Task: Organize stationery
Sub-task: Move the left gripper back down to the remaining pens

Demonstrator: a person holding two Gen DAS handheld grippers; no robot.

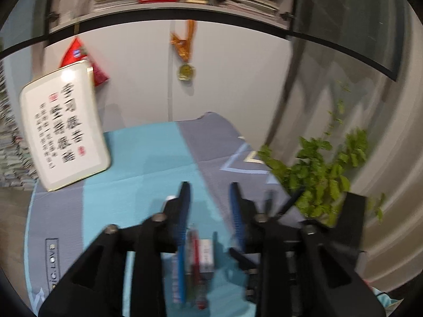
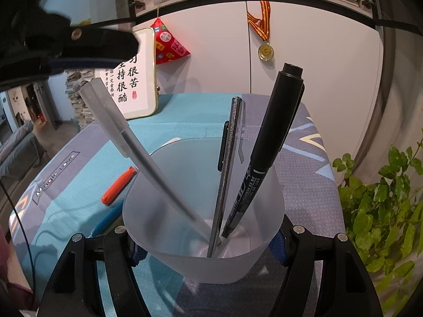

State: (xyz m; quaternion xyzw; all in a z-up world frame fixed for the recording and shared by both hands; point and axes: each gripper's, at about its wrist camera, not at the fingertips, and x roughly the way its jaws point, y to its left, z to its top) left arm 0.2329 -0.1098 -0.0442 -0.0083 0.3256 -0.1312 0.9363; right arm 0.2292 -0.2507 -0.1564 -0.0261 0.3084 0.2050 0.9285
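White cabinet doors back a blue and grey mat [image 1: 148, 158] in the left wrist view, where the left gripper [image 1: 210, 192] hovers with jaws parted and empty over blurred pens [image 1: 194, 259]. From the right wrist view, the right gripper [image 2: 208, 240] clamps a frosted pen cup [image 2: 164, 211] holding a grey pen [image 2: 137, 142], a slim dark pen [image 2: 227, 174] and a black marker [image 2: 275, 132]; an orange pen [image 2: 119, 185] lies left.

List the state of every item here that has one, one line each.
Frosted cup: upright, gripped by the right claw.
Grey pen: in the cup, leaning left.
Slim dark pen: in the cup, near upright.
Black marker: in the cup, capped, leaning right.
Orange pen: lying on the mat.
Left claw: open, empty.
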